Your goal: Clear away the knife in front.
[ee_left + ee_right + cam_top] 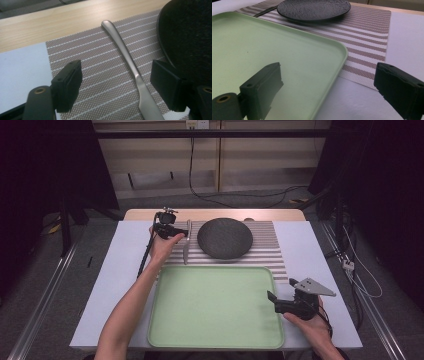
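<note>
Over placemat (260, 250) — left gripper (116, 86) straddles knife (130, 67).

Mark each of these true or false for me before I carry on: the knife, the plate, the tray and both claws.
1. The butter knife lies on the striped placemat to the left of the dark plate. True.
2. The left claw has lifted the knife clear of the mat. False: its jaws straddle the knife without pressing on it, and the knife lies flat.
3. The green tray holds nothing. True.
4. The plate sits on the tray. False: it sits on the placemat beyond the tray.
5. The right claw is shut on the tray's rim. False: its jaws stand open over the tray's near right corner.
</note>
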The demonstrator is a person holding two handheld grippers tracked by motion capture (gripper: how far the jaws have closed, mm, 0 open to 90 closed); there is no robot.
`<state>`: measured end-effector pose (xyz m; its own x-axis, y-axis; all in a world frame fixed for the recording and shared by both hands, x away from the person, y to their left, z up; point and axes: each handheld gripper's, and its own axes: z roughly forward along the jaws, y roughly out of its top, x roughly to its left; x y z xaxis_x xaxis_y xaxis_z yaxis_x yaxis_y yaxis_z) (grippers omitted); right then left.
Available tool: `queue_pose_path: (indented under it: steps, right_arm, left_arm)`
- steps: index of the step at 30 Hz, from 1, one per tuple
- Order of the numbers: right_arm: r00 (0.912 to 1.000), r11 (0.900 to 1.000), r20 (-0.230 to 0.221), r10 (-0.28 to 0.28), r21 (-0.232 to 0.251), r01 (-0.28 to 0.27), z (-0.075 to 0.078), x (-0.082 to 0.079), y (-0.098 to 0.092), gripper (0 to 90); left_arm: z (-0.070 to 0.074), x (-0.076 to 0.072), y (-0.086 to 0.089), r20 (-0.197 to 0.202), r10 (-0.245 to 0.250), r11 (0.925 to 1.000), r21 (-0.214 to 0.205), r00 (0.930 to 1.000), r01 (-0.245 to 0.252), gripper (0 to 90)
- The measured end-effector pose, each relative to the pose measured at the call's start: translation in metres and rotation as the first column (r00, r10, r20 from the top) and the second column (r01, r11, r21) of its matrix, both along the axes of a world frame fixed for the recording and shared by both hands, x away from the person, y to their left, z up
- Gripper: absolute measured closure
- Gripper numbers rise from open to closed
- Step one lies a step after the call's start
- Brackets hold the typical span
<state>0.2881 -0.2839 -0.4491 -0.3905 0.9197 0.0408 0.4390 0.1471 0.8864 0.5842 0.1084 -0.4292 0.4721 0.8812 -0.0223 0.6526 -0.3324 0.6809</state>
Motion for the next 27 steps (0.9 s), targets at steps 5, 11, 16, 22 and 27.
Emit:
queue_pose_path:
  steps: [5, 11, 16, 22, 27]
  right_arm:
    - [0.9999, 0.9999, -0.01, 0.012, -0.002, -0.012, -0.001, 0.0, 0.0, 8.2]
    - [0.9998, 0.9999, -0.013, 0.014, 0.002, -0.014, -0.001, 0.0, 0.0, 8.1]
    - [0.9997, 0.9998, -0.017, 0.02, 0.004, -0.02, -0.001, 0.0, 0.0, 8.0]
    - [0.9995, 0.9998, -0.023, 0.021, 0.008, -0.02, -0.002, 0.001, 0.0, 7.9]
    - [0.9996, 0.9997, -0.021, 0.021, 0.014, -0.021, -0.002, 0.0, -0.001, 8.0]
  left_arm:
    - [-0.007, 0.01, -0.003, -0.04, 0.055, 0.9975, -0.043, 0.9977, -0.057, 30.5]
    - [-0.013, 0.021, -0.011, -0.068, 0.053, 0.9986, 0.001, 0.9963, -0.053, 39.7]
    - [-0.013, 0.027, -0.021, -0.075, 0.029, 0.9994, 0.018, 0.9968, -0.028, 45.1]
    - [-0.019, 0.033, -0.03, -0.092, 0.014, 0.9999, 0.004, 0.9957, -0.014, 54.4]
    - [-0.021, 0.033, -0.031, -0.097, -0.004, 1.0, -0.009, 0.9953, 0.003, 66.9]
